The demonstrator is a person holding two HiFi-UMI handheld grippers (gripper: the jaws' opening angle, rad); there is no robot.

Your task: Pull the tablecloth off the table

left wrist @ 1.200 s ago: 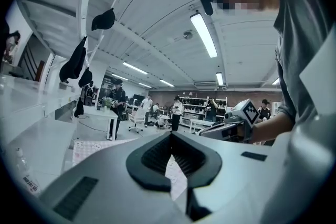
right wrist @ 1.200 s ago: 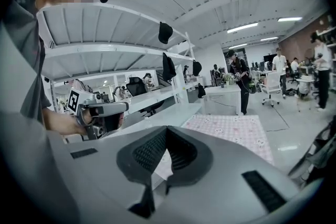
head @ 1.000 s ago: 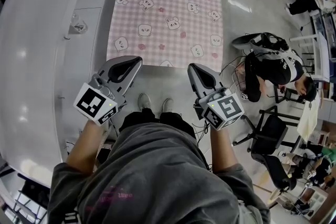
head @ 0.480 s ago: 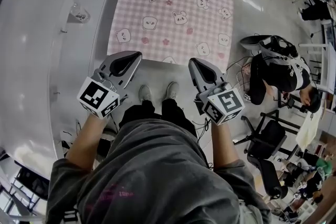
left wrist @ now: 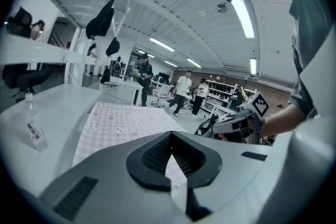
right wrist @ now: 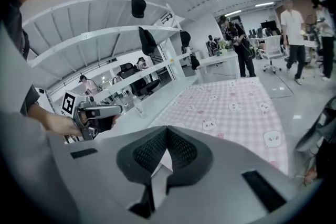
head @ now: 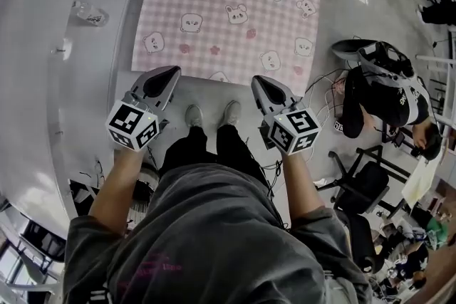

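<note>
Table (head: 206, 87), tablecloth (head: 228, 3); left tongs (head: 165, 76), right tongs (head: 262, 85).

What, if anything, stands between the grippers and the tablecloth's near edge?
Nothing visible does. The left gripper and right gripper hover over the bare table strip just short of the tablecloth; the bottle stands off to the left.

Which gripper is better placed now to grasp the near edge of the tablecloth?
Probably left. The left gripper reaches the tablecloth near its corner, and pink cloth shows between its fingers. The right gripper seems just short, over bare table.
</note>
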